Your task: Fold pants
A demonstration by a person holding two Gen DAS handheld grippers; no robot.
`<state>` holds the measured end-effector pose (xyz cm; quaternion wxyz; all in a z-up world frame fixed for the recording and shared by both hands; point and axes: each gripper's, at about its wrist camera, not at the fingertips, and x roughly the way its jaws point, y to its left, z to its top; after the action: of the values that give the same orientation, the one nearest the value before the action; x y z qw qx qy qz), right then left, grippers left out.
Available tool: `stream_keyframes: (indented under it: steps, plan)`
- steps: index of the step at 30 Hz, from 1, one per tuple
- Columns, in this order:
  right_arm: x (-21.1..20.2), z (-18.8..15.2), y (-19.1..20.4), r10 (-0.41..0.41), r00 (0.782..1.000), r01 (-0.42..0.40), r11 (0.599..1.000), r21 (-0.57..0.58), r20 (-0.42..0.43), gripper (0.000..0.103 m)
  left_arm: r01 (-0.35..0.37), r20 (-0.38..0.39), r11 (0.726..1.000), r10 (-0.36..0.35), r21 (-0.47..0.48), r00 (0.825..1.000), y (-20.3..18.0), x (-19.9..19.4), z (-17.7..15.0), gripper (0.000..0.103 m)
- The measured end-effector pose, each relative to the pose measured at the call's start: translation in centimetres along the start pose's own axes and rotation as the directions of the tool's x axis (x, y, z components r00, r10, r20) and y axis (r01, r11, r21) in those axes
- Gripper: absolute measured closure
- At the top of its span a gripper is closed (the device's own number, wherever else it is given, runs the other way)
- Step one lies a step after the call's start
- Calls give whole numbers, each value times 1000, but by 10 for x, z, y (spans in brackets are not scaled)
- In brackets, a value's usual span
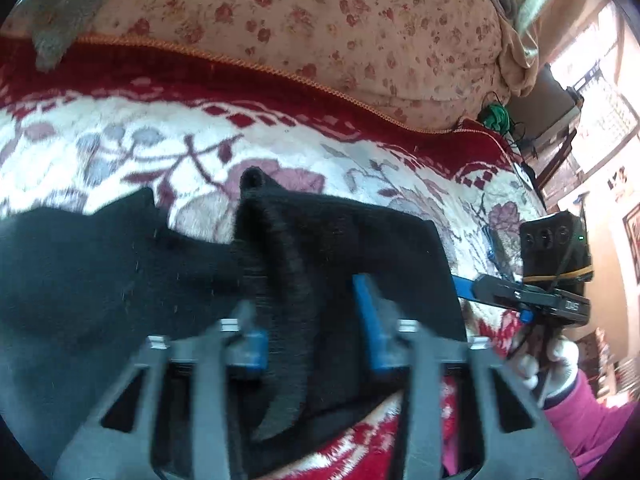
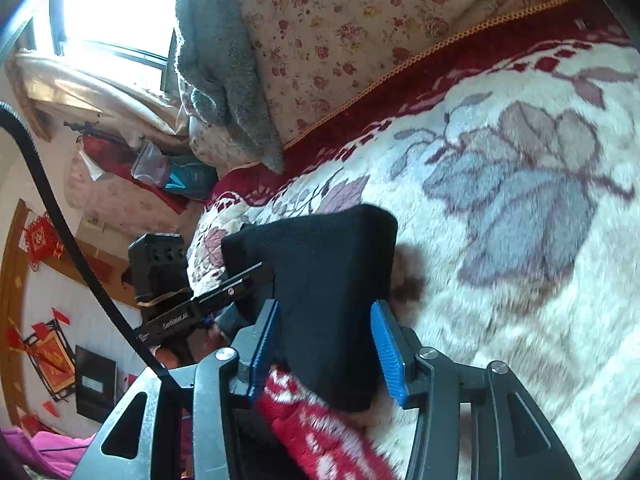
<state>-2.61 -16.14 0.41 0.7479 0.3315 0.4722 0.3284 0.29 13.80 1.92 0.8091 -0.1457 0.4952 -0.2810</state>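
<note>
Left wrist view: black pants (image 1: 328, 264) spread across the lower half of the frame on a cream-and-red floral blanket (image 1: 120, 140), a raised ridge of dark fabric running down between the blue pads of the left gripper (image 1: 316, 332). Pads set slightly apart on either side of that fold; whether actually pinching it, cannot tell through the blur. At right edge, the right gripper (image 1: 500, 292) reaching to the pants' edge, held by a white-gloved hand (image 1: 556, 364) with a pink sleeve (image 1: 588, 428); white lettering on its black body too small to read. Floral quilt (image 1: 320, 20) along the top, grey towel (image 1: 60, 12) at upper left. Right wrist view: folded corner of the pants (image 2: 328, 288) centred low, lying between the spread blue fingers (image 2: 390, 354) of the right gripper (image 2: 328, 352), no pad seen pressing cloth. At left, the left gripper (image 2: 200, 304) bearing pale printed lettering, illegible. Red paper decorations (image 2: 40, 240) on the wall at far left, characters unreadable.
</note>
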Motion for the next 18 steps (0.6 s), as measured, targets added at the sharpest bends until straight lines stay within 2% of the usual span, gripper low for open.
stream_keyframes:
  steps: [1,4,9,10,12,16,18]
  plan:
    - [2,2,-2,-4,1000,4,1000,3,-2,55,12,-2,1000,-12,-17,1000,1,-2,-2,88]
    - [8,4,-7,0,1000,0,1000,3,-2,55,35,12,999,-34,-41,999,1,-16,-9,90]
    - [20,4,-5,51,999,-52,998,-37,-16,53,65,29,995,-63,-76,998,1,-36,-15,91]
    - [22,5,-3,63,998,-64,997,-52,-17,55,68,33,994,-65,-84,997,1,-40,-14,91]
    - [23,5,0,64,998,-65,995,-69,-23,73,80,32,992,-78,-99,996,3,-49,-12,91]
    - [11,4,5,113,994,-113,992,-57,-1,79,86,34,991,-82,-107,996,3,-62,-7,91]
    - [4,2,13,124,992,-124,989,-81,0,80,33,29,994,-30,-108,999,7,-59,-5,91]
